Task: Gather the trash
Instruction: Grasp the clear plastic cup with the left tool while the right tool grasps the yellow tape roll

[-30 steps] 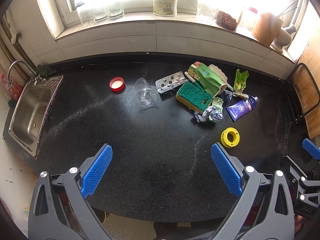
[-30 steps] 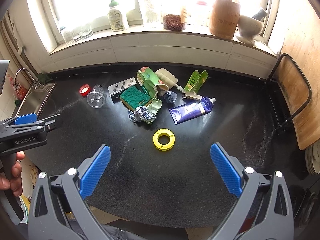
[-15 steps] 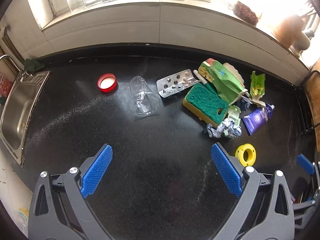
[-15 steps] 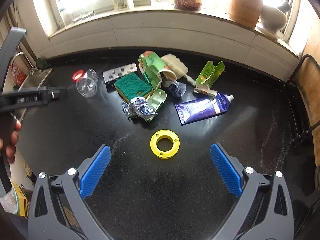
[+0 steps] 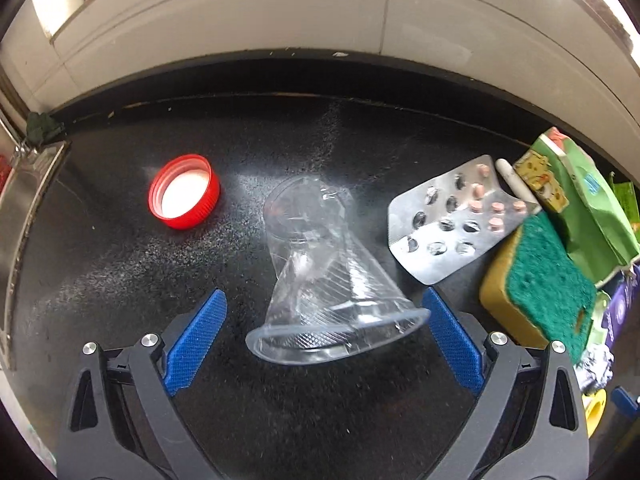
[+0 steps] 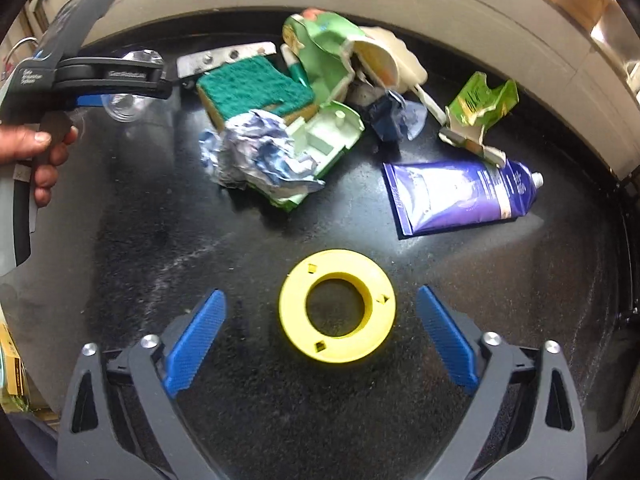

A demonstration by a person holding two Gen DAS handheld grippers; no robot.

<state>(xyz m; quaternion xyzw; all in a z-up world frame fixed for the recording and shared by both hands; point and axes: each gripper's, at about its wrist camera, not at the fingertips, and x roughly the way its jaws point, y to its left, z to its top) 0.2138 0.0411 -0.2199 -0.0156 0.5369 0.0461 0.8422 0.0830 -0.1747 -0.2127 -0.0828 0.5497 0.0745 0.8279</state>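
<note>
On the black countertop (image 5: 120, 272) the left gripper (image 5: 324, 332) points steeply down with its blue pads spread wide on either side of a crushed clear plastic cup (image 5: 324, 280), which lies on its side with the rim towards the camera; the right pad seems just to meet the rim, though blur makes contact hard to judge, and the left pad stands clear. A red bottle cap (image 5: 184, 191) lies open side up just left of the cup, towards the sink (image 5: 24, 216) at the countertop's left edge. To the cup's right a foil blister pack (image 5: 448, 224) leans on a green-topped sponge (image 5: 540, 276). The right gripper (image 6: 320, 338) hangs over a yellow plastic ring (image 6: 338, 306), its jaws wide, having just been closing a little, the ring flat between them and untouched. Behind the ring, nearer the back edge, sit crumpled foil (image 6: 256, 152), a torn green carton (image 6: 328, 56) and a purple tube (image 6: 460, 196). A hand (image 6: 36, 152) grips the left gripper's handle.
</note>
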